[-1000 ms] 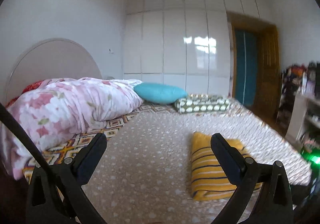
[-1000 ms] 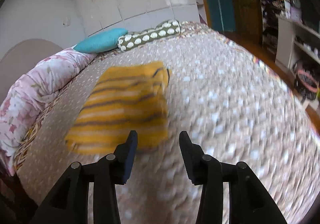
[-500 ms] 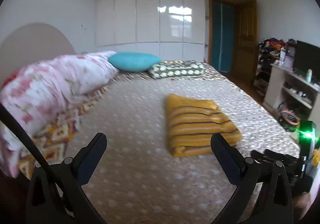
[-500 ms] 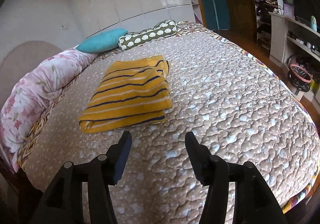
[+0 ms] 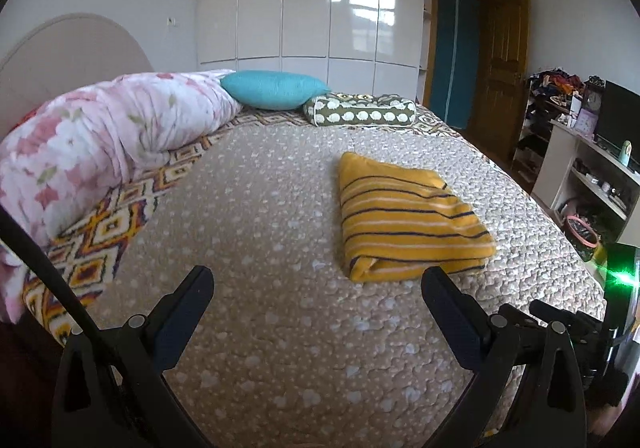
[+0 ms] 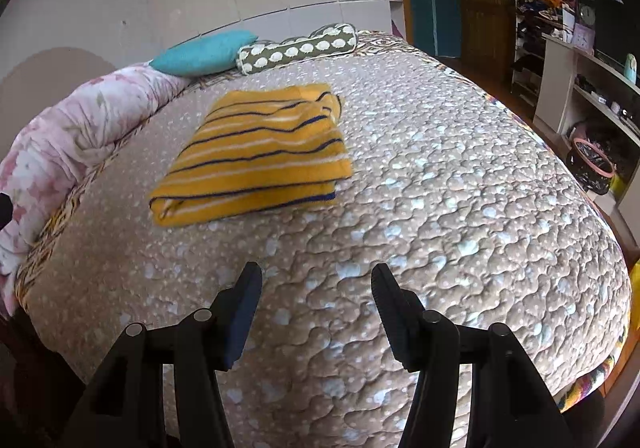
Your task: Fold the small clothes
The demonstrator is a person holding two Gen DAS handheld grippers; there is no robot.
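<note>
The folded yellow striped knit garment [image 6: 256, 151] lies on the beige quilted bed cover [image 6: 440, 175], ahead-left of the right claw [image 6: 316, 280] and ahead-right of the left claw [image 5: 316, 288]. Both claws are spread apart and hold nothing.

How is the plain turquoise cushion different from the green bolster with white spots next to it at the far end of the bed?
The turquoise cushion is one plain colour; the green bolster is covered in white blobs. The cushion is a flattish oval with pointed corners, while the bolster is a long roll with white piping on its end. The cushion lies against the pink floral duvet; the bolster lies nearer the door side. Both rest on the bed's far end, side by side.
</note>
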